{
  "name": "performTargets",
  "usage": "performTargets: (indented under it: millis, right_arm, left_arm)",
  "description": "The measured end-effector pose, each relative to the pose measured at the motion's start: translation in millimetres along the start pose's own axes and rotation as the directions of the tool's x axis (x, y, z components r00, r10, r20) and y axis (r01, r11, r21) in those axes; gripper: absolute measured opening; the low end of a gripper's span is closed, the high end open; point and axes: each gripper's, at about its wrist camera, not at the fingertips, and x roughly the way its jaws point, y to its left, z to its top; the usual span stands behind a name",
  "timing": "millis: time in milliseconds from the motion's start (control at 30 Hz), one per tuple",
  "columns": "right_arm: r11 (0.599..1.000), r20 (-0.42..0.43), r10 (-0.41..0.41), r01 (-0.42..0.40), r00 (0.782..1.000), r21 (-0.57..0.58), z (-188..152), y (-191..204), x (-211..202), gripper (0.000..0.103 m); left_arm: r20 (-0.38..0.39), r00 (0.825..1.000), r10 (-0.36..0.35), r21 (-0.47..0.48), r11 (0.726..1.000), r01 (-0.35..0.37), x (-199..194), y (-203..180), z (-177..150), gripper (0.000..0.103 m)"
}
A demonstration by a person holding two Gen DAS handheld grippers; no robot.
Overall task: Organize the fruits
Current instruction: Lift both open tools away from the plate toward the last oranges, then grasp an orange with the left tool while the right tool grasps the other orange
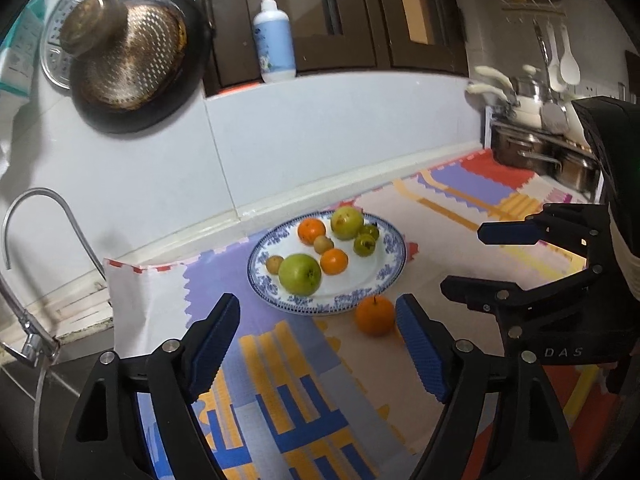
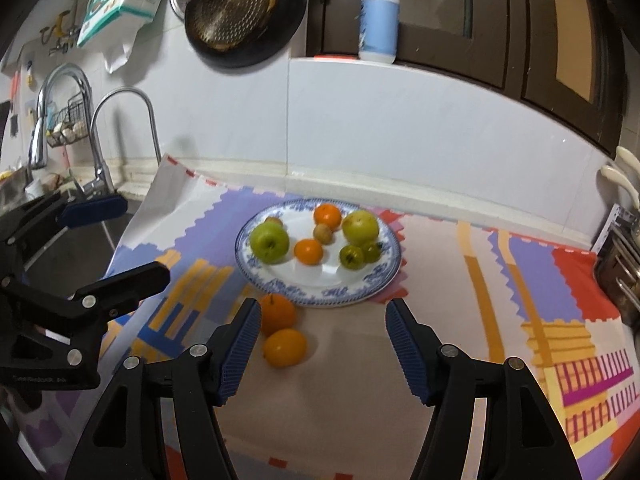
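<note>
Covering the counter, a patterned mat (image 2: 460, 280) of purple, orange, red and cream blocks carries everything else; the landmark for all positions is the blue-rimmed plate (image 2: 280, 286) lying flat on it.

Left gripper (image 1: 318, 338): hovers on the near side of the plate, fingers spread wide, nothing between them. Seen from the right wrist camera it sits to the plate's left (image 2: 120, 236).

Right gripper (image 2: 320, 344): hovers on the near side of the plate, fingers equally wide apart and empty. From the left wrist camera it appears to the plate's right (image 1: 468, 260).

Soap bottle (image 2: 378, 20): upright on the ledge well behind the plate.

On the plate, by size: a green apple (image 2: 269, 242) at the left; a yellow-green apple (image 2: 360, 227) at the right rear; two oranges, one near the centre (image 2: 308, 251) and one at the back (image 2: 327, 215); two small dark-green fruits (image 2: 351, 256) touching at the right; a small brownish fruit (image 2: 323, 233) between the oranges, and another (image 2: 274, 221) behind the green apple.

Off the plate: a stemmed orange (image 2: 277, 312) rests on the mat just beside the near rim, and a yellower orange (image 2: 285, 347) lies nearer the camera, touching or almost touching the first. The left wrist camera shows only the stemmed orange (image 1: 375, 315), just beside the left gripper's right-hand pad.
</note>
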Motion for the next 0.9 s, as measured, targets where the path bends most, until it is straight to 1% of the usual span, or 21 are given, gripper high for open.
performTargets:
  millis: [167, 367, 400, 500, 633, 700, 767, 900]
  right_arm:
    - [1.0, -0.057, 0.003, -0.003, 0.998, -0.003, -9.5, 10.9, 18.1, 0.065]
    - [0.999, -0.123, 0.041, -0.038, 0.992, 0.025, -16.8, 13.4, 42.5, 0.064]
    - [0.999, -0.133, 0.045, -0.042, 0.99, 0.03, -18.1, 13.4, 46.8, 0.062]
    - [0.998, -0.167, 0.059, -0.054, 0.984, 0.037, -21.5, 14.7, 57.6, 0.055]
    - [0.997, -0.184, 0.076, -0.07, 0.98, 0.038, -23.8, 18.0, 67.2, 0.052]
    - [0.996, -0.195, 0.084, -0.078, 0.977, 0.038, -24.3, 19.1, 72.0, 0.049]
    - [0.996, -0.201, 0.087, -0.081, 0.976, 0.04, -24.5, 18.8, 75.7, 0.048]
    - [0.997, -0.201, 0.078, -0.073, 0.977, 0.035, -23.3, 16.7, 78.4, 0.041]
  left_arm:
    - [-0.039, 0.998, -0.039, 0.029, 0.999, 0.041, 14.9, 7.3, -9.5, 0.075]
    - [-0.093, 0.99, -0.11, 0.04, 0.993, 0.114, 36.7, 9.2, -17.3, 0.071]
    - [-0.105, 0.987, -0.119, 0.042, 0.991, 0.124, 39.9, 9.6, -18.6, 0.069]
    - [-0.119, 0.983, -0.138, 0.046, 0.988, 0.144, 44.5, 11.1, -21.3, 0.069]
    - [-0.142, 0.978, -0.154, 0.038, 0.986, 0.161, 51.5, 13.8, -25.8, 0.068]
    - [-0.152, 0.975, -0.163, 0.027, 0.985, 0.169, 54.7, 15.1, -27.3, 0.068]
    - [-0.166, 0.97, -0.175, 0.009, 0.984, 0.179, 59.1, 15.9, -29.0, 0.068]
    - [-0.184, 0.964, -0.193, -0.011, 0.981, 0.194, 65.5, 14.2, -31.3, 0.068]
